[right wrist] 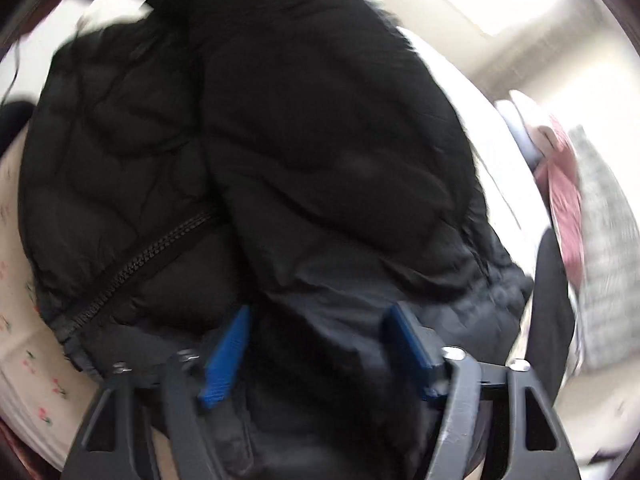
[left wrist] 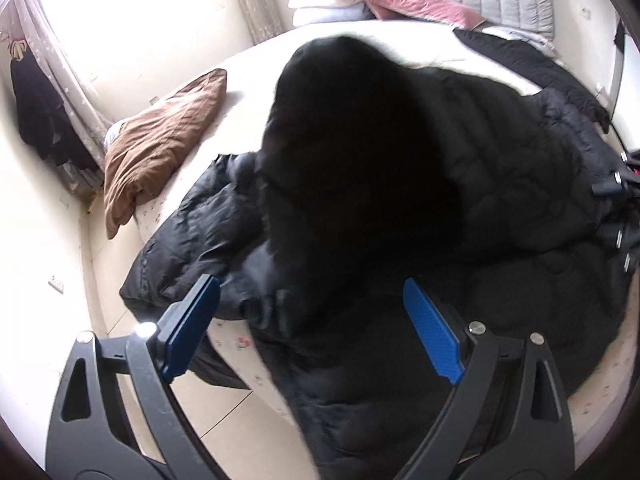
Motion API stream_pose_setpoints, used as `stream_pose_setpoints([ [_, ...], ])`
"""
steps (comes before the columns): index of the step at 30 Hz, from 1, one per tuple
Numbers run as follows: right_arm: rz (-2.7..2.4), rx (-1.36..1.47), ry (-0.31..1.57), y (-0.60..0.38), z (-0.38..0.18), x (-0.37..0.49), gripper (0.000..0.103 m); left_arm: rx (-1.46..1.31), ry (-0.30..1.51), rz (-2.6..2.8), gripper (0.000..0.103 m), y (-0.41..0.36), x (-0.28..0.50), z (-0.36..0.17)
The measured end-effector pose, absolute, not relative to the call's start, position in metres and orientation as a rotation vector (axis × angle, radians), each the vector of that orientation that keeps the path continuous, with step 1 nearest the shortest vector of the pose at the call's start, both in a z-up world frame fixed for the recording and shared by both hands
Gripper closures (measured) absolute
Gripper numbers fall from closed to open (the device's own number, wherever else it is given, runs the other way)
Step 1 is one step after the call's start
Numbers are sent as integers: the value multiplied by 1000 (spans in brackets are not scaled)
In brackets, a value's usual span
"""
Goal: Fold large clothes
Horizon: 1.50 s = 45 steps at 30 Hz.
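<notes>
Jacket: black puffer jacket (left wrist: 460, 168) lies spread over the bed (left wrist: 248, 68), hem hanging past the near edge; a raised dark fold (left wrist: 352, 132) is blurred in mid-frame.
Left hand-held gripper (left wrist: 312, 328): blue fingers spread wide, nothing between them, above the jacket at the bed's near edge.
Right hand-held gripper (right wrist: 316, 348): fingers part-closed around jacket fabric bunched between them; blur, real grip cannot be told.
Open room: bare mattress beyond the jacket; floor strip (left wrist: 56, 240) left of bed.
Left view only: brown pillow (left wrist: 160, 140), pink blanket (left wrist: 404, 0), curtain (left wrist: 60, 64).
Right view only: zipper (right wrist: 136, 268), floral sheet (right wrist: 36, 360).
</notes>
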State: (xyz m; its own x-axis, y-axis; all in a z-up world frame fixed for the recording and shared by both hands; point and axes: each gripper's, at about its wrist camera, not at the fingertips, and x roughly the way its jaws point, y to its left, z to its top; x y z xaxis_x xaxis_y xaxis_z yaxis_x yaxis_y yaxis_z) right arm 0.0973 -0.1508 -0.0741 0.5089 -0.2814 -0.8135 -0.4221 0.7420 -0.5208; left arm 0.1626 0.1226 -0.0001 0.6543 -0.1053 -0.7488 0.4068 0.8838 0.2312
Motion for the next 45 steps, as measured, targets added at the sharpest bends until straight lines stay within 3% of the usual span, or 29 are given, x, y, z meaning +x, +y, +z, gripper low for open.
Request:
stream_pose_setpoints([
  [1, 92, -775, 1068, -150, -74, 101, 92, 403, 818, -294, 10, 125, 167, -3],
  [15, -348, -540, 847, -243, 52, 165, 98, 210, 808, -398, 13, 118, 253, 19],
  [18, -406, -495, 845, -266, 63, 179, 98, 182, 793, -416, 39, 105, 285, 38],
  [20, -437, -475, 844, -274, 65, 193, 98, 184, 799, -407, 80, 90, 311, 50],
  [23, -482, -440, 844, -292, 72, 220, 98, 183, 829, -356, 92, 70, 353, 67],
  [29, -594, -414, 828, -314, 108, 267, 98, 206, 766, -245, 95, 37, 417, 101],
  [34, -695, -397, 794, -331, 120, 307, 98, 280, 686, -137, 96, 11, 458, 121],
  [40, -803, -264, 747, -366, 122, 335, 98, 280, 678, -46, 94, -6, 502, 99],
  [42, -783, -195, 759, -377, 116, 340, 96, 346, 652, -7, 75, -15, 507, 85],
  [44, -734, -154, 794, -386, 106, 343, 93, 438, 632, 77, 28, -21, 510, 68],
  [45, -709, -150, 812, -388, 100, 343, 90, 450, 616, 87, 21, -20, 508, 66],
])
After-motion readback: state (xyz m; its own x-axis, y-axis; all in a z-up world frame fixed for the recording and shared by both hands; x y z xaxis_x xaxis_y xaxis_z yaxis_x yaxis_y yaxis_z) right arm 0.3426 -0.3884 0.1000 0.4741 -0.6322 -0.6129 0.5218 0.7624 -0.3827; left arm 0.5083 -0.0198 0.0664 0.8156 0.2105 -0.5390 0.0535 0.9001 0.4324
